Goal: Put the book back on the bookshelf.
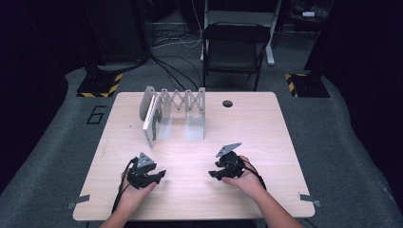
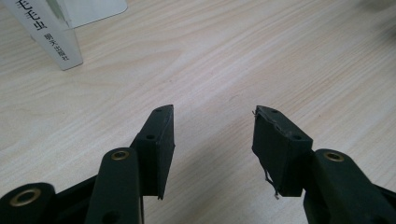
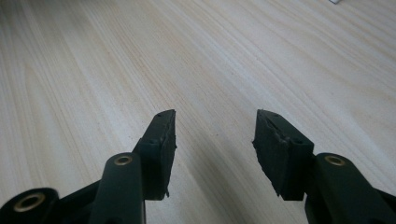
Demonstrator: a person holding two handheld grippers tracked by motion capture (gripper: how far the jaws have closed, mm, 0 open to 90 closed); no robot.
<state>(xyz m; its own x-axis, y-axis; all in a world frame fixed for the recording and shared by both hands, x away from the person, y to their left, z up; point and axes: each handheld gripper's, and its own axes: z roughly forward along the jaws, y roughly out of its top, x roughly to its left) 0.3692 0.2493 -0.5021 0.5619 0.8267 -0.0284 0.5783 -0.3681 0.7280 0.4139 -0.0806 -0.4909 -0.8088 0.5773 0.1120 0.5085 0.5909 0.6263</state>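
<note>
A white book point(image 1: 153, 119) stands upright, leaning against the left end of a grey folding book rack point(image 1: 183, 108) at the back of the wooden table point(image 1: 266, 137). Its spine with printed characters point(image 2: 46, 35) shows at the top left of the left gripper view. My left gripper point(image 1: 161, 175) rests low near the table's front, held by a hand, and its jaws stand apart with nothing between them point(image 2: 212, 114). My right gripper point(image 1: 211, 174) lies to the right of it, pointing left. It is open over bare wood point(image 3: 215, 114).
A round cable hole point(image 1: 227, 103) is in the table's back right part. A black chair point(image 1: 234, 47) stands behind the table, with cables on the floor. Two yellow-striped stand bases point(image 1: 99, 85) flank the table's far side.
</note>
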